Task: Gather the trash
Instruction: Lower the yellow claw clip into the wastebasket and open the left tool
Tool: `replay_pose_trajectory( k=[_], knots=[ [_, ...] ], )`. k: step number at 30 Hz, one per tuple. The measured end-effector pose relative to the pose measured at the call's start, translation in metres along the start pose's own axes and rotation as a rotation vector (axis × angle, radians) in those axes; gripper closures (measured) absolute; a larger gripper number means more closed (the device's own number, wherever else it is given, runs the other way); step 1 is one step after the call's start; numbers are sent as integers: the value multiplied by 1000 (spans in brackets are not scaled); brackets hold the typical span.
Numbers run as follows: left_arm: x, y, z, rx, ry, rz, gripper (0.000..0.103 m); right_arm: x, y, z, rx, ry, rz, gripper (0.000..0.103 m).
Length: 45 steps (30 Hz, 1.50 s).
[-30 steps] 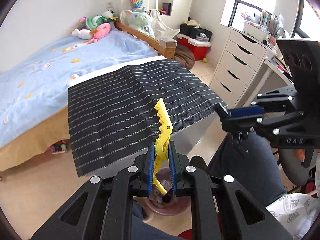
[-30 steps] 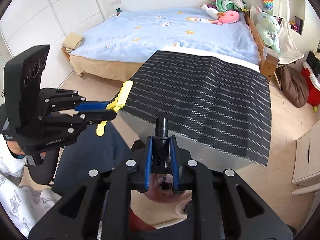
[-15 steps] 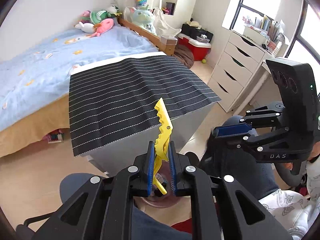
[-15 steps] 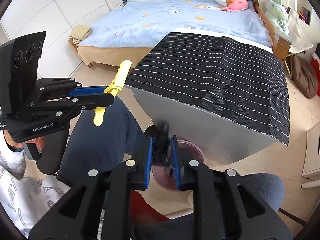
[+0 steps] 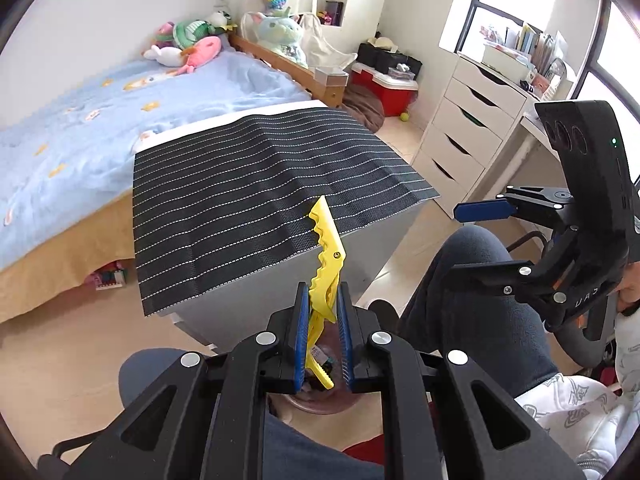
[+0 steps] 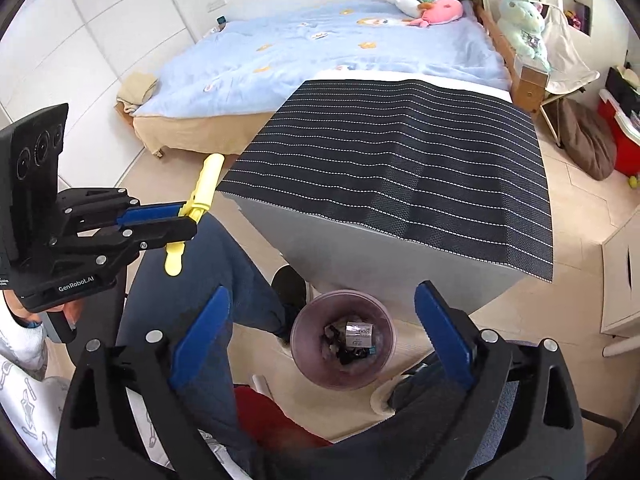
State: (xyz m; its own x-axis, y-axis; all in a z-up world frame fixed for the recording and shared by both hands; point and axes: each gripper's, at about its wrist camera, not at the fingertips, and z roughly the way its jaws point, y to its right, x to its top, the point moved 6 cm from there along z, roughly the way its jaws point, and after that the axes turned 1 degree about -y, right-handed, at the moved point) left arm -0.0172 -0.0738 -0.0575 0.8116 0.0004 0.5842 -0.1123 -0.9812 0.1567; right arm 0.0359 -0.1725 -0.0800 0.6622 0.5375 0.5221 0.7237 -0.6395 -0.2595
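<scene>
Bedroom floor, pale tile, with a grey table (image 6: 384, 248) under a black striped mat (image 6: 400, 168) standing ahead of both tongs and a blue-covered bed (image 6: 320, 52) lying beyond it.

Left gripper (image 5: 323, 332) is clamping a yellow clip (image 5: 326, 264) between its blue pads (image 5: 302, 332), as it was a second ago. The clip's long axis is running roughly up and away from the jaws, toothed tip pointing toward the mat's near edge, tail end hanging down below the pads. From the right wrist view the same clip (image 6: 198, 208) is showing left of the right tongs, standing near upright with a slight lean, crossing the left gripper's (image 6: 176, 216) fingers.

Changes since half a second ago: the right gripper (image 6: 320, 336) was pinched on a dark item; now its fingers (image 6: 440, 332) are spreading wide apart with nothing between them. A pinkish waste bin (image 6: 308, 320) is sitting on the floor directly below and between those open fingers, just in front of the table's near face. Inside it, dark scraps and a small grey box (image 6: 359, 334) are lying.

In the left wrist view the bin (image 5: 320, 404) is peeking out under the left tongs, mostly hidden by them. Right gripper (image 5: 484, 211) is hovering to the right there, over the person's knee (image 5: 472, 280).
</scene>
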Motion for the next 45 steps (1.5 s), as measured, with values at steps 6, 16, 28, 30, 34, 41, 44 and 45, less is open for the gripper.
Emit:
replay_pose_trajectory(
  k=[6, 16, 28, 30, 34, 41, 44, 45],
  knots=[
    [-2, 4, 4, -7, -13, 12, 89, -2, 7, -7, -34, 17, 8, 7],
    [0, 19, 5, -22, -22, 53, 89, 2, 22, -26, -57, 70, 49, 6],
    [-3, 31, 7, -37, -49, 90, 61, 5, 36, -38, -55, 107, 95, 5],
    [-4, 30, 8, -46, -50, 69, 39, 5, 37, -38, -53, 108, 98, 5],
    [-5, 23, 10, -41, -47, 38, 14, 5, 37, -38, -50, 115, 101, 5],
    [-4, 13, 9, 12, -28, 13, 8, 6, 34, -35, -62, 115, 97, 3],
    [-4, 9, 9, 21, -20, -2, 8, 5, 33, -34, -56, 111, 98, 3],
    [-3, 8, 9, 25, -19, -6, 8, 6, 33, -34, -58, 112, 98, 3]
  ],
)
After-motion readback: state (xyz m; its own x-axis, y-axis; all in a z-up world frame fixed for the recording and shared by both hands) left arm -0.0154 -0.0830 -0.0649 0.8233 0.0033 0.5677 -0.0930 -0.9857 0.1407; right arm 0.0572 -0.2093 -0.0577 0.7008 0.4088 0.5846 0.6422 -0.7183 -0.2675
